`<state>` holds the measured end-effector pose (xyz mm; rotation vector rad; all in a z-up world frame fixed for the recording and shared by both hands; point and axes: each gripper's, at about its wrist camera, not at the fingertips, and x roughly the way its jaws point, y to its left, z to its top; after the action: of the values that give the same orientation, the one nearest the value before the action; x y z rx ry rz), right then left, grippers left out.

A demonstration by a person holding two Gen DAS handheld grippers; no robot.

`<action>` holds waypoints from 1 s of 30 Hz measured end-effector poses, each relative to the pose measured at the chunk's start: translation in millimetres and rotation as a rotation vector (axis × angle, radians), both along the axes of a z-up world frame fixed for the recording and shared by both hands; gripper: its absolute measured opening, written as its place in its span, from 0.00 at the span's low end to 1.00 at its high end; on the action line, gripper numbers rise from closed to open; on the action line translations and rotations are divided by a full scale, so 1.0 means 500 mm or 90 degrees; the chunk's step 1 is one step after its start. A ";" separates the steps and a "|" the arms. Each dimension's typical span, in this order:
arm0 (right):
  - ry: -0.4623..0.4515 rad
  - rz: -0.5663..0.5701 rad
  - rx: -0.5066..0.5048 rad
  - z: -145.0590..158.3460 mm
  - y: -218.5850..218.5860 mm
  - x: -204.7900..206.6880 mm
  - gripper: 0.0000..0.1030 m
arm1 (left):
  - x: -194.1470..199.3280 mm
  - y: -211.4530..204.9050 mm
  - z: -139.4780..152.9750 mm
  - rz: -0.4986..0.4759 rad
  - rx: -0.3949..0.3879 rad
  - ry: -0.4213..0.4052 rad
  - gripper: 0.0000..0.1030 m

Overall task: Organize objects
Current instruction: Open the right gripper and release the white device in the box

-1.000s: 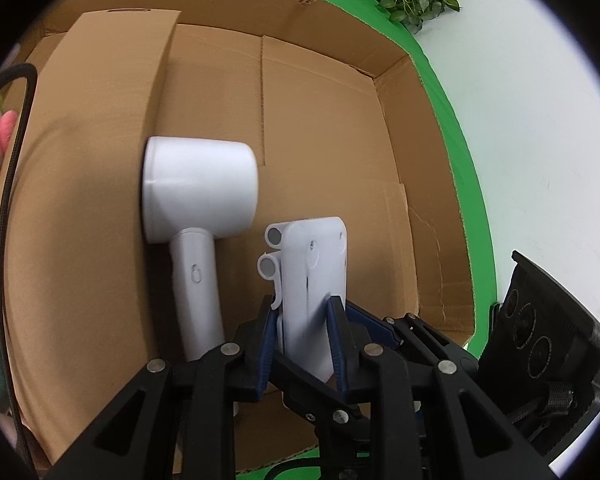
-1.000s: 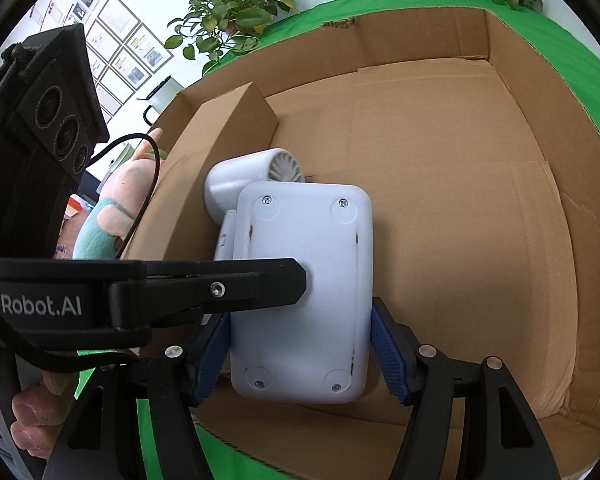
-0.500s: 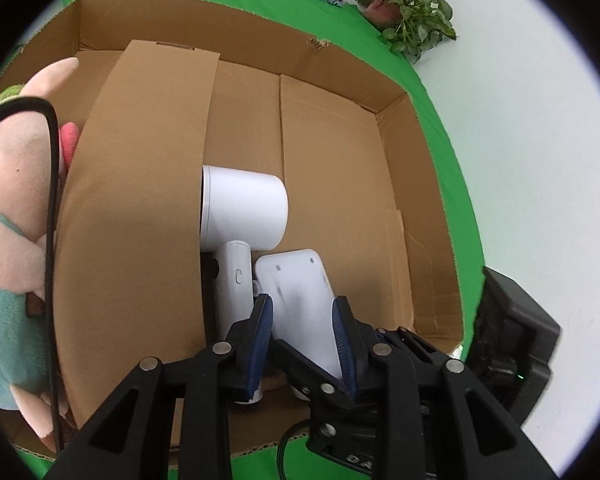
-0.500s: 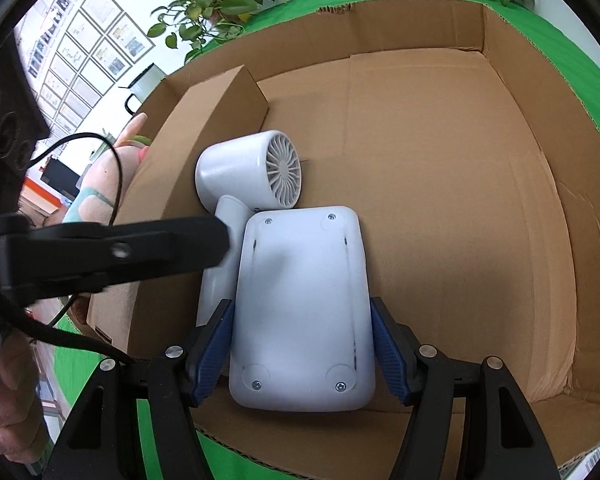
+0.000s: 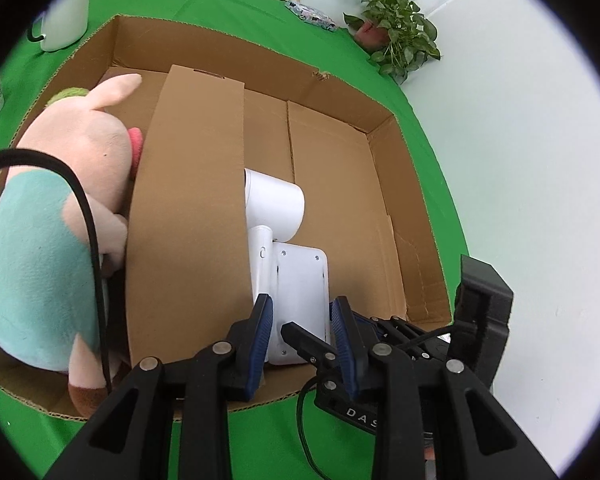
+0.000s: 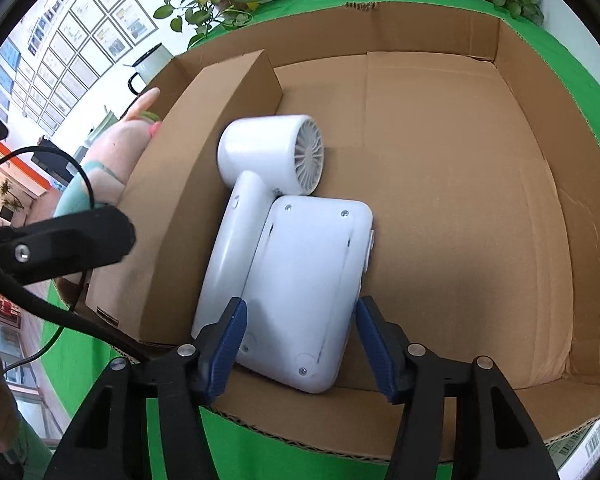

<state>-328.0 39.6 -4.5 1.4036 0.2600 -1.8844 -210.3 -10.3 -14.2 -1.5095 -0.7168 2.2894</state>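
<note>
My right gripper (image 6: 298,336) straddles the white device (image 6: 304,292) unclenched; my left gripper (image 5: 302,332) hangs released above the box (image 5: 400,208).

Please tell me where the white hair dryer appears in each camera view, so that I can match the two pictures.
Left wrist view: the hair dryer is at centre, partly hidden behind the cardboard divider.
Right wrist view: the hair dryer is at centre left, grille facing right.
Shared landmark: the flat white device beside its handle.
</note>
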 end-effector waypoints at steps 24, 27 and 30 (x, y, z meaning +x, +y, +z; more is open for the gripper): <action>0.059 -0.004 0.024 0.017 -0.040 0.012 0.86 | 0.051 -0.035 0.032 0.014 -0.007 0.031 0.29; 0.040 -0.006 0.020 -0.002 -0.046 0.003 0.92 | 0.057 -0.038 0.033 0.016 -0.008 0.032 0.29; 0.031 -0.009 0.016 -0.011 -0.040 -0.003 0.97 | 0.058 -0.040 0.031 0.018 -0.008 0.031 0.29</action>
<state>-329.5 19.4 -9.9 1.3797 0.2995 -1.9348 -181.5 -30.2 1.4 -1.4523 -0.7162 2.3473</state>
